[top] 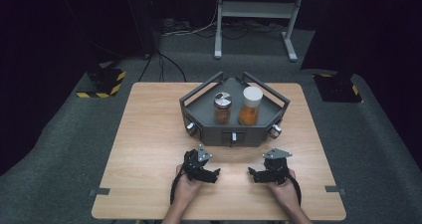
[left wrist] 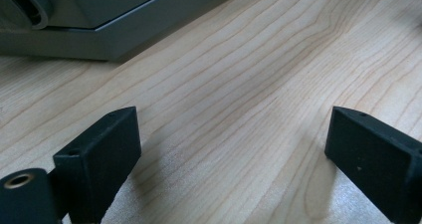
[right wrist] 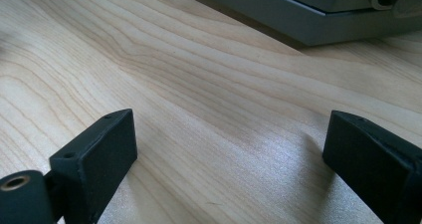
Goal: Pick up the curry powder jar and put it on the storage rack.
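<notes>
Grey rack (top: 234, 129) sits at the far middle of the wooden table (top: 149, 149), angled rails round its rim. Inside it: a glass jar with a silver cap (top: 222, 108) toward the rack's left side, brown contents; just beside it on the rack's right side, a taller jar with a white lid (top: 250, 106), orange contents. Both stand upright, close together, can't tell if touching

My left gripper (top: 206, 174) rests on the table on the near side of the rack, off its left front corner, jaws spread wide, nothing between them. In the left gripper view (left wrist: 231, 154) bare wood lies between the jaws, and the rack's grey base (left wrist: 94, 35) is ahead

My right gripper (top: 259, 174) mirrors it off the rack's right front corner, jaws equally wide apart, empty. In the right gripper view (right wrist: 229, 154) the rack base (right wrist: 298, 20) is ahead

Both grippers are clear of the rack, tips pointing toward each other
</notes>
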